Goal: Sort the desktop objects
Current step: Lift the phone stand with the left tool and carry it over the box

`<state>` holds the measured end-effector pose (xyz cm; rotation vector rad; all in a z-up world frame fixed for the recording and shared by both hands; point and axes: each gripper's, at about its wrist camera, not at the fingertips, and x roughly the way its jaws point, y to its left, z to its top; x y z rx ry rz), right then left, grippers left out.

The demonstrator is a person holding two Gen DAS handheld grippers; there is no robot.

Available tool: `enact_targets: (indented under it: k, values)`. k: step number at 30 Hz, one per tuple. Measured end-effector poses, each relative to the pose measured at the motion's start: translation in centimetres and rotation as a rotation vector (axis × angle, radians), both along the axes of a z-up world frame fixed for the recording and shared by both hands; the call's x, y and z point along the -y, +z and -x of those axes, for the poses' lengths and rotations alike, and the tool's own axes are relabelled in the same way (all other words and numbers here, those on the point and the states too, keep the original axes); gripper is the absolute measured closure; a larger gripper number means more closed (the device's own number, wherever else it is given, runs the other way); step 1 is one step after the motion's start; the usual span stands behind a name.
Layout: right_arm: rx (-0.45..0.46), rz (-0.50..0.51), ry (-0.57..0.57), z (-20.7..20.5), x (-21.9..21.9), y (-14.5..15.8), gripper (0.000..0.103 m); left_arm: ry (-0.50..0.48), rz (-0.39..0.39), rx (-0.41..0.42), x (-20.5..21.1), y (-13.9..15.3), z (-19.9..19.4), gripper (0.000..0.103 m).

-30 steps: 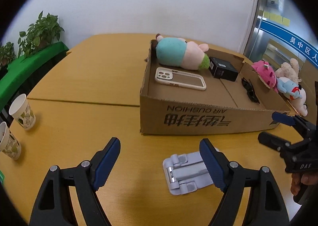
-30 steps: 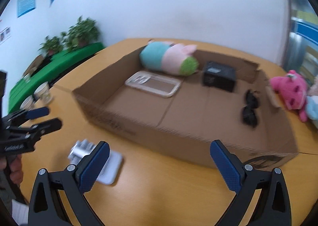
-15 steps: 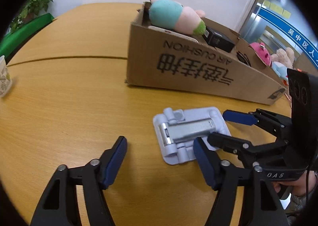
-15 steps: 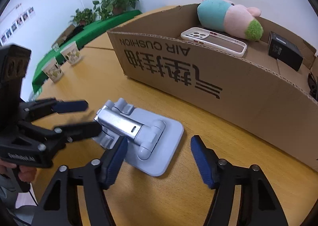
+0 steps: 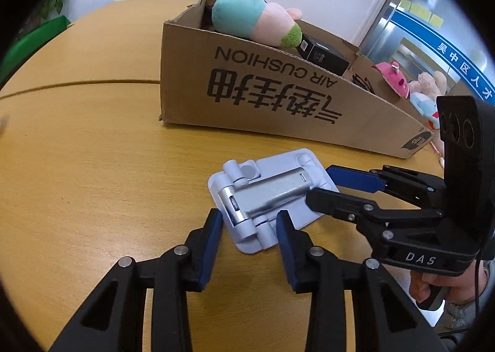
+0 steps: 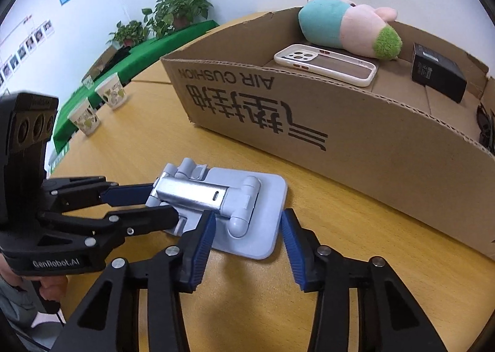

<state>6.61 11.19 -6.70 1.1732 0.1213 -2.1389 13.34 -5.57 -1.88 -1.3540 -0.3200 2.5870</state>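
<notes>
Phone stand point(image 5: 272, 194), pale grey and folded flat, lies on the wooden table point(image 5: 92, 166) just in front of the cardboard box point(image 5: 278, 98).

Left wrist view: the left tool point(image 5: 249, 222) straddles the near hinged end of the stand, its blue pads closing, with the stand between them; firm contact cannot be told. The right tool point(image 5: 321, 185) reaches in from the right, its fingers on either side of the stand's far end. The box holds a teal-and-pink plush toy point(image 5: 253, 19) and a small black box point(image 5: 321, 53); more plush toys point(image 5: 411, 86) lie beyond it.

Right wrist view: the right tool point(image 6: 247, 225) brackets the stand's point(image 6: 235, 206) base plate, pads closing, the plate's near corner between them, with a slight gap at the right pad. The left tool point(image 6: 154, 203) comes in from the left around the hinged end. A white phone case point(image 6: 328, 62) lies in the box point(image 6: 340, 135) beside the plush toy point(image 6: 349, 27). Two paper cups point(image 6: 99, 104) stand farther back on the table point(image 6: 371, 243).
</notes>
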Motion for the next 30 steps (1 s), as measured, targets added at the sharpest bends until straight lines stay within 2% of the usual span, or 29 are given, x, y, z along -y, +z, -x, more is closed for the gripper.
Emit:
enact_targets:
  k: [3,5,7,12,17,22,26,30]
  values:
    - [-0.016,-0.017,-0.007,-0.7,-0.1,0.3,0.068,0.015,0.026,-0.007,-0.3,0.1,-0.2,0.072]
    - [-0.023,-0.014,-0.006,-1.4,-0.3,0.6,0.069,0.019,0.051,-0.021,-0.6,0.6,-0.6,0.074]
    - [-0.078,-0.01,-0.004,-2.5,-0.7,1.8,0.069,0.021,0.053,-0.052,-1.0,1.9,-1.2,0.074]
    - [-0.159,0.076,-0.058,-3.2,-2.5,5.6,0.069,0.018,0.058,-0.16,-1.9,6.2,-1.1,0.074]
    - [-0.275,0.119,-0.118,-2.3,-4.1,10.2,0.07,-0.031,0.063,-0.281,-3.4,10.9,1.0,0.074]
    - [-0.359,0.129,-0.187,0.7,-6.0,14.2,0.069,-0.088,0.063,-0.372,-5.2,14.6,5.5,0.074]
    - [-0.359,0.128,-0.235,4.2,-7.3,15.8,0.069,-0.126,0.09,-0.376,-6.7,15.7,9.1,0.074]
    - [-0.286,0.142,-0.261,7.3,-7.7,15.0,0.069,-0.142,0.079,-0.313,-6.5,15.0,12.0,0.074]
